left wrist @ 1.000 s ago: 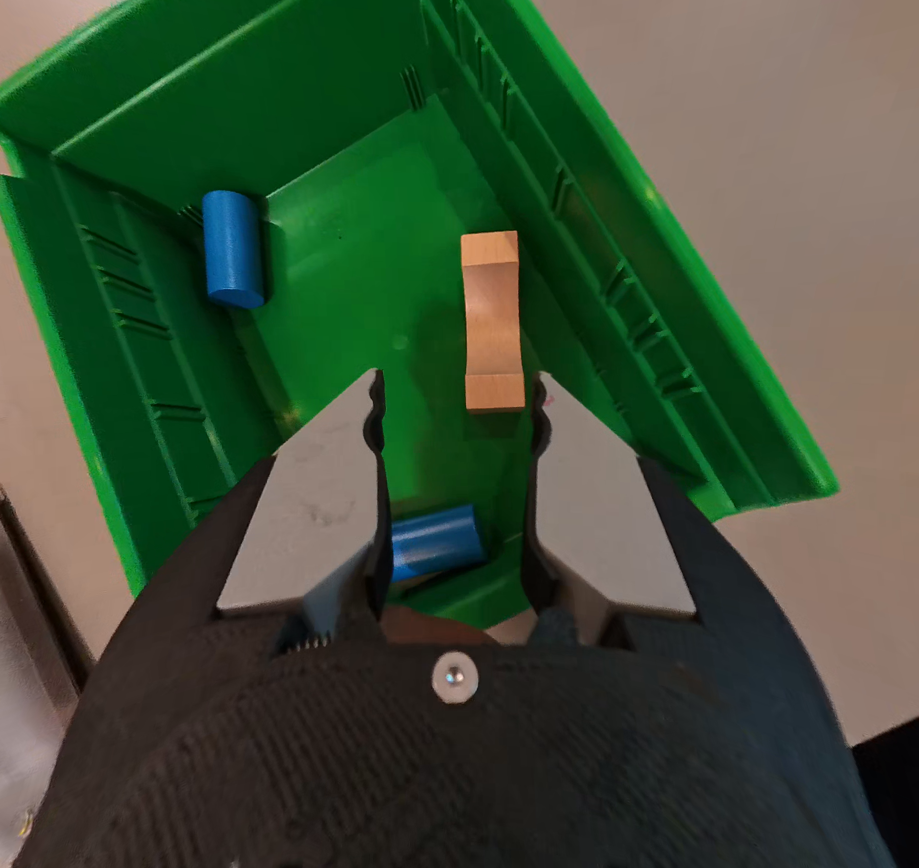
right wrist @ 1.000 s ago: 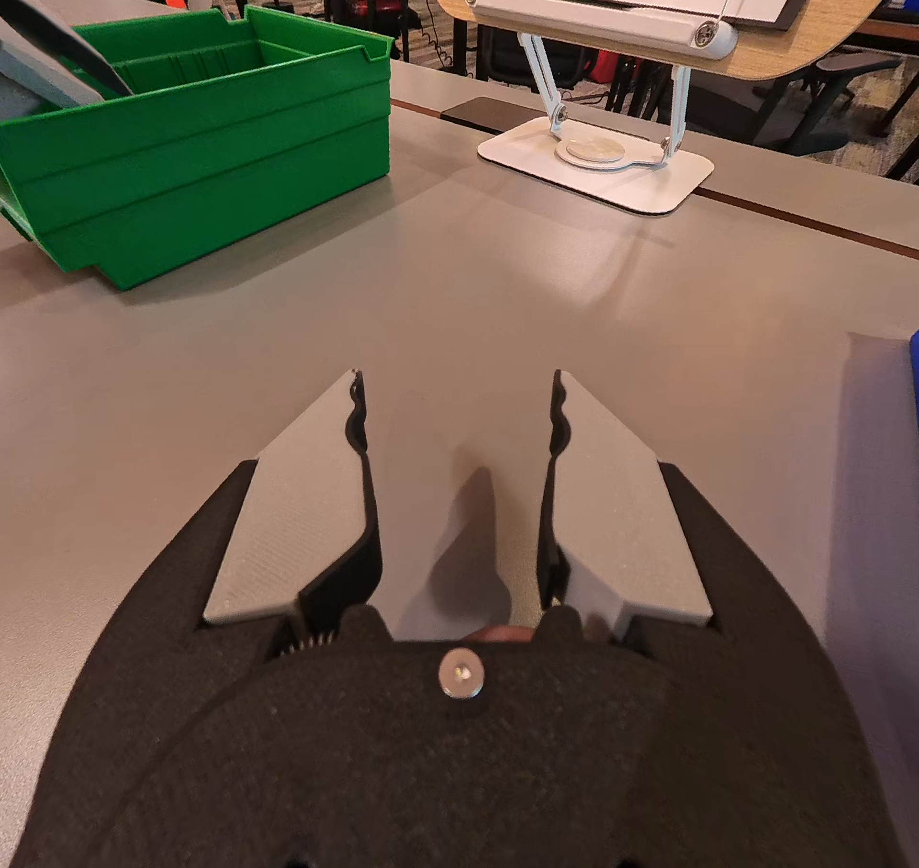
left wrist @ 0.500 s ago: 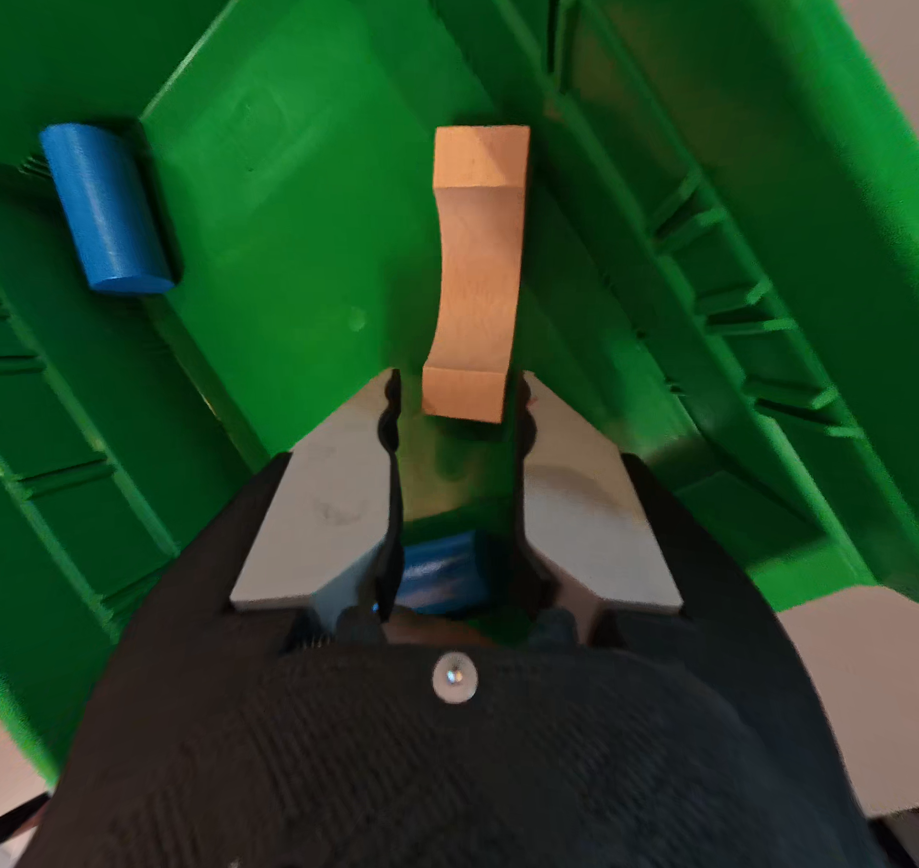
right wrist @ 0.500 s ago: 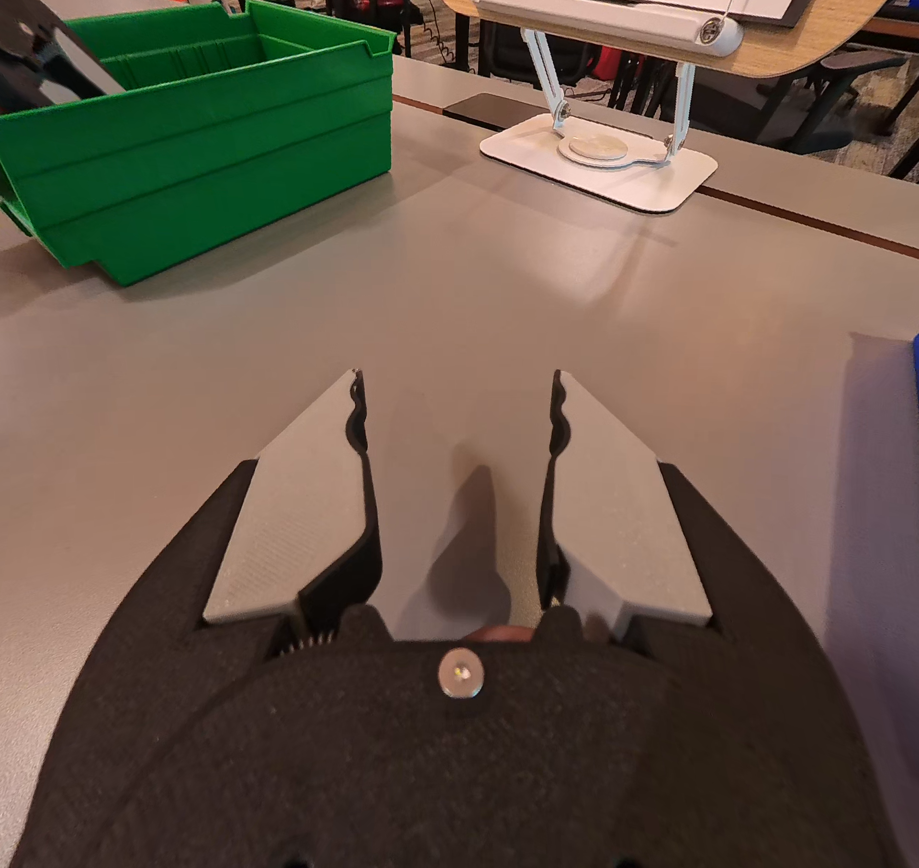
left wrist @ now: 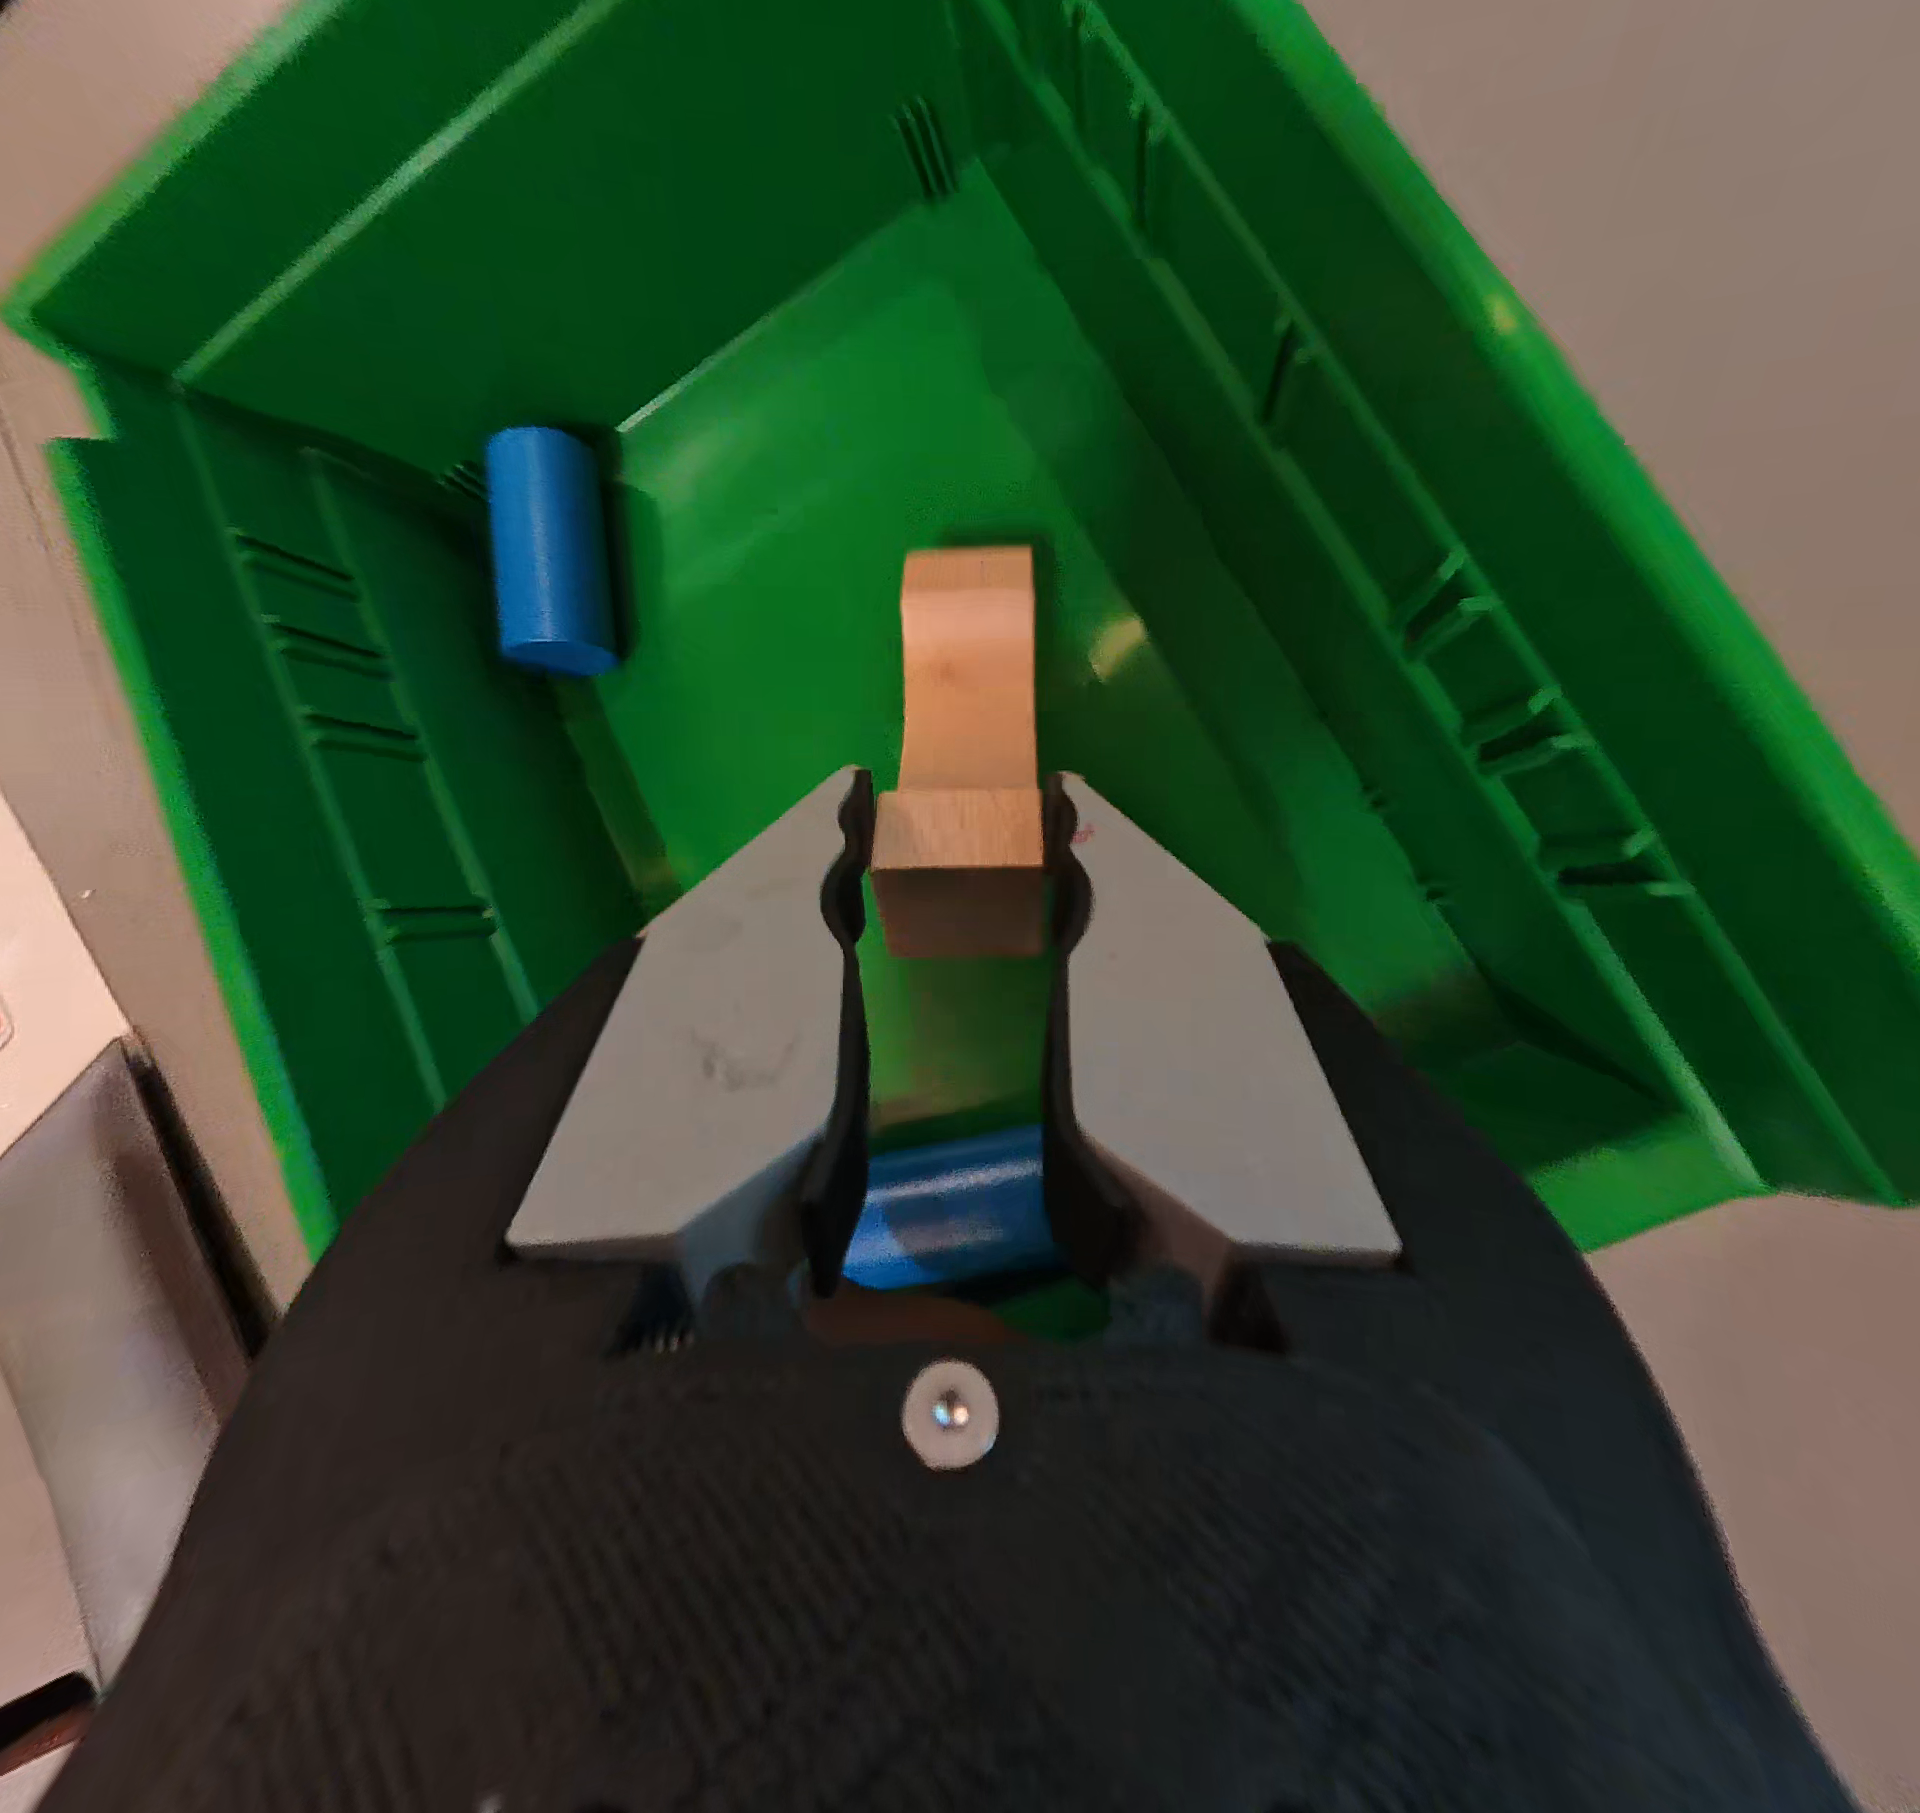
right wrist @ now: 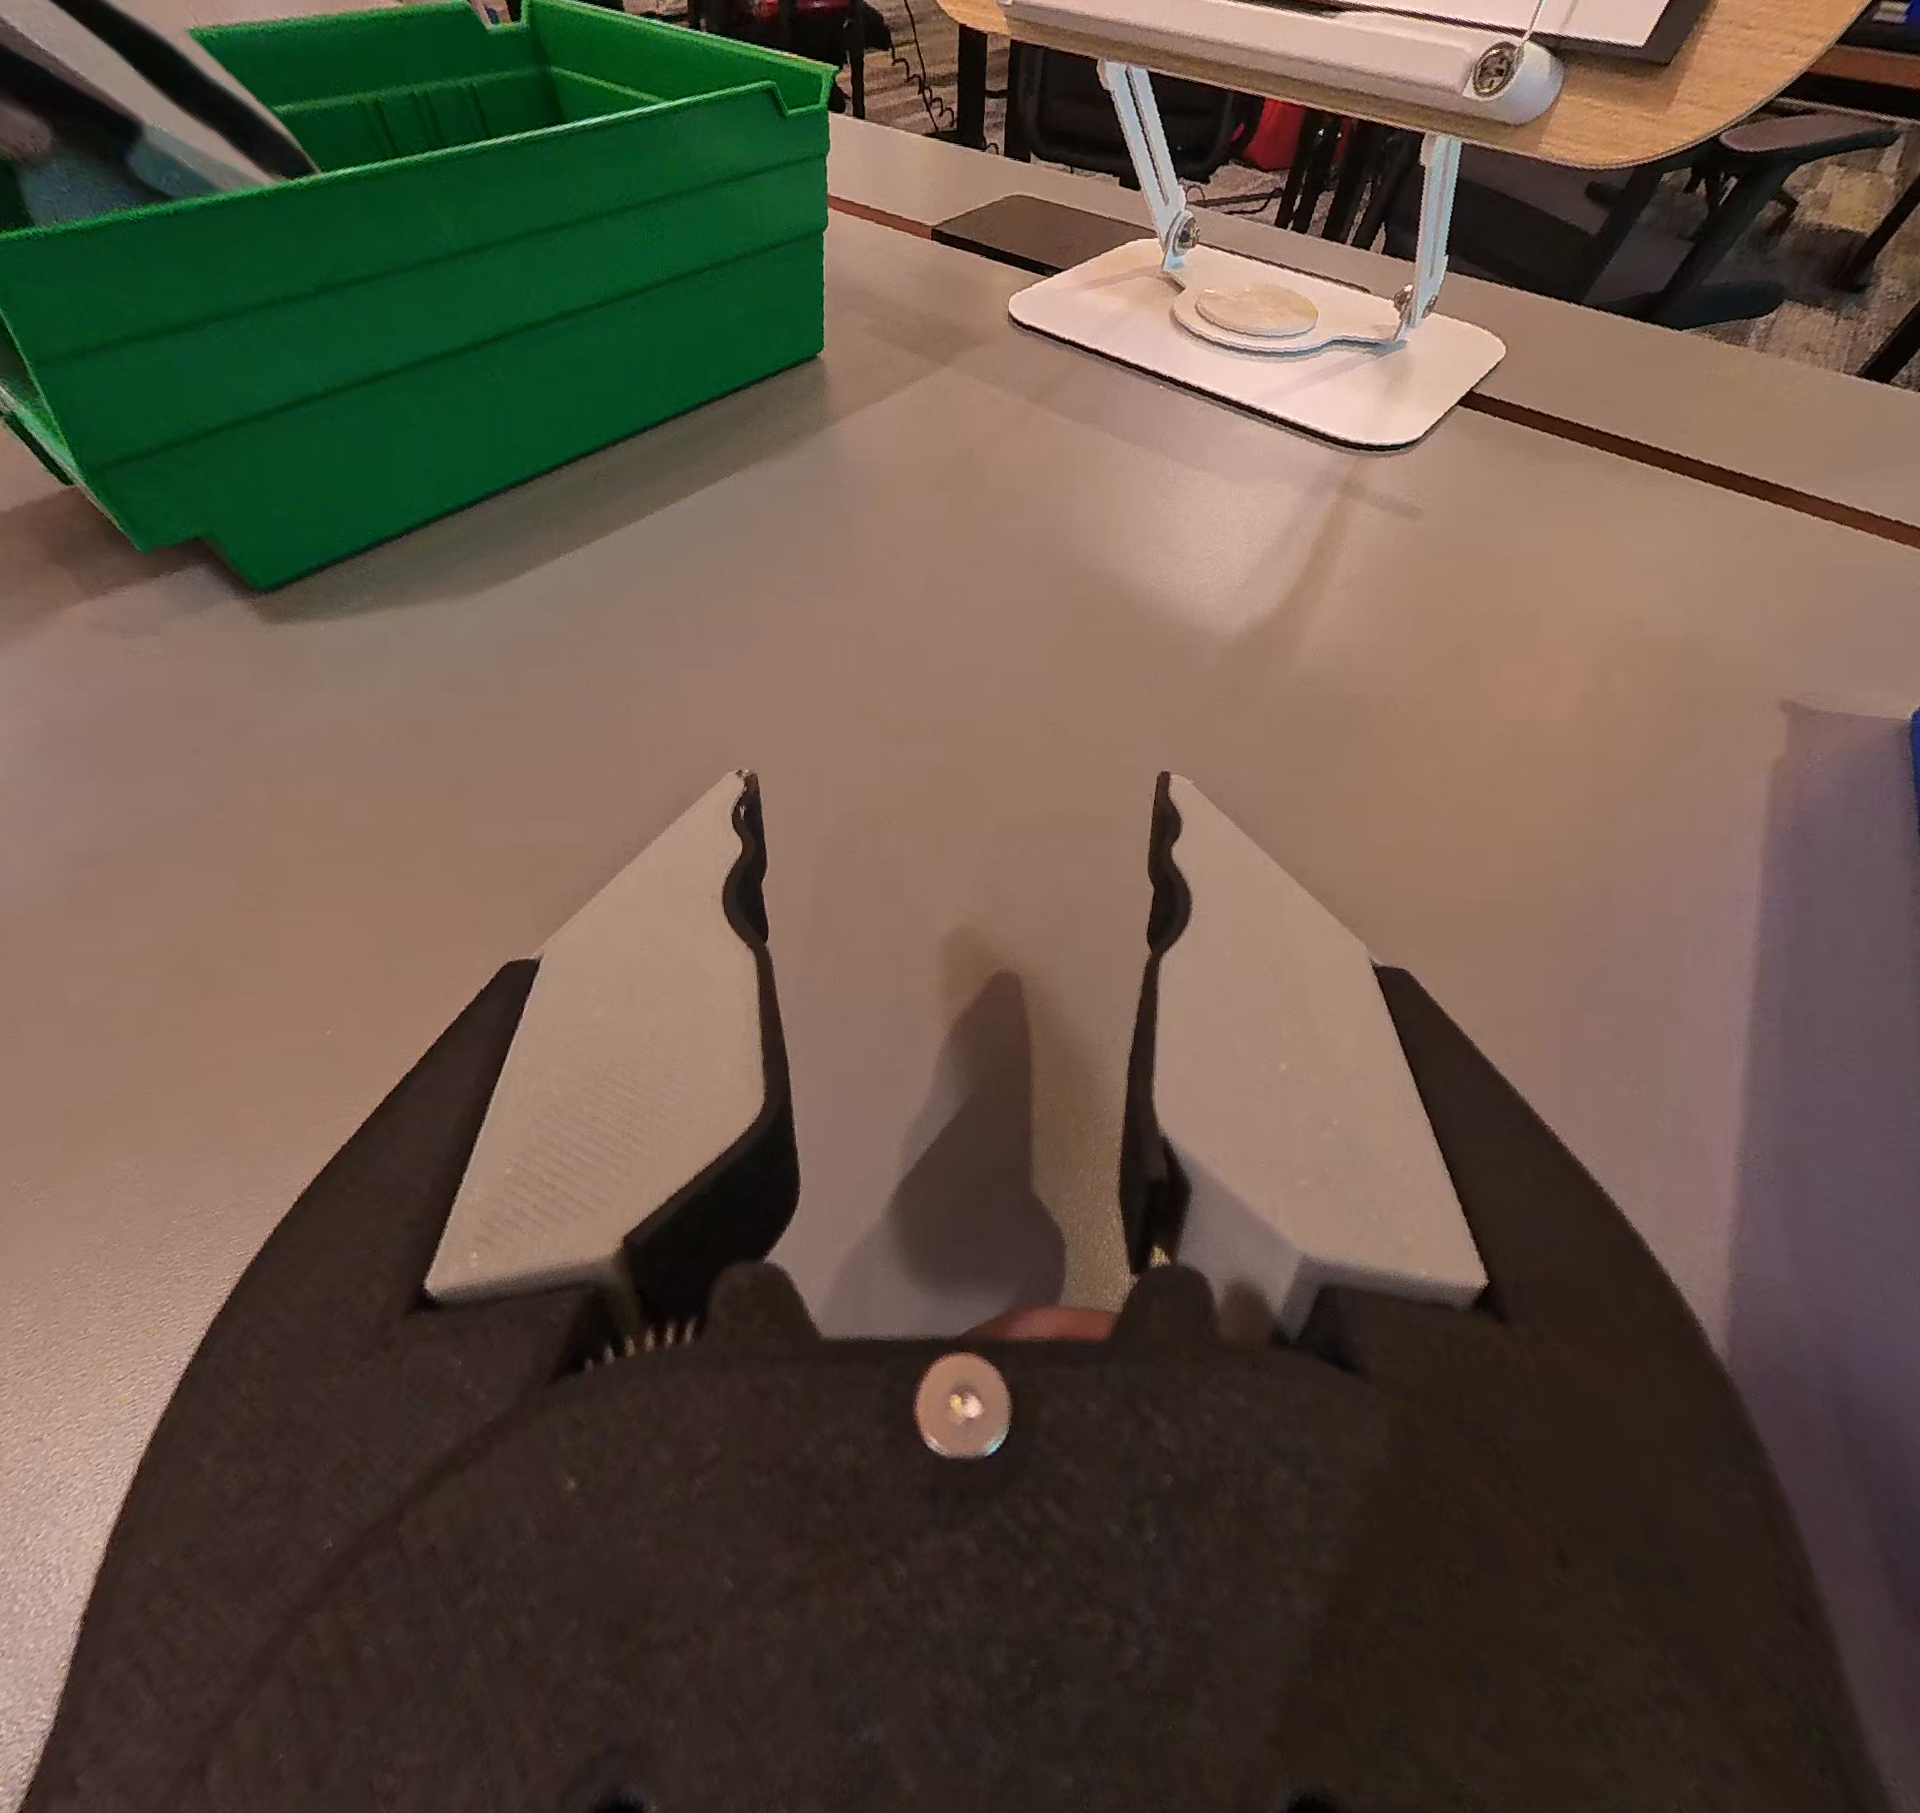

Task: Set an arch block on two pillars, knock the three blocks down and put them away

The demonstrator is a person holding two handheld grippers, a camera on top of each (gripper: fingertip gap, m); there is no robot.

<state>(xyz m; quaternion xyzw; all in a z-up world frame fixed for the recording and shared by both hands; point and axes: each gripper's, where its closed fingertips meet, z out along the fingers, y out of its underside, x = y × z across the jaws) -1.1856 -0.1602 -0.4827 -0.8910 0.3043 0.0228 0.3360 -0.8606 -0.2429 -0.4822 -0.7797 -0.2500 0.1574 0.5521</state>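
Left tongs (left wrist: 956, 864) clamp one end of the wooden arch block (left wrist: 966, 724), pads pressed on both sides, over the green bin (left wrist: 1351, 413). Grip sits far off the block's middle, so we lift straight and slow to stop it pivoting. Two blue pillars (left wrist: 545, 542) lie in the bin. Only the right view shows the bare worktop (right wrist: 1039, 620) where we build; right tongs (right wrist: 956, 849) wide open, empty.
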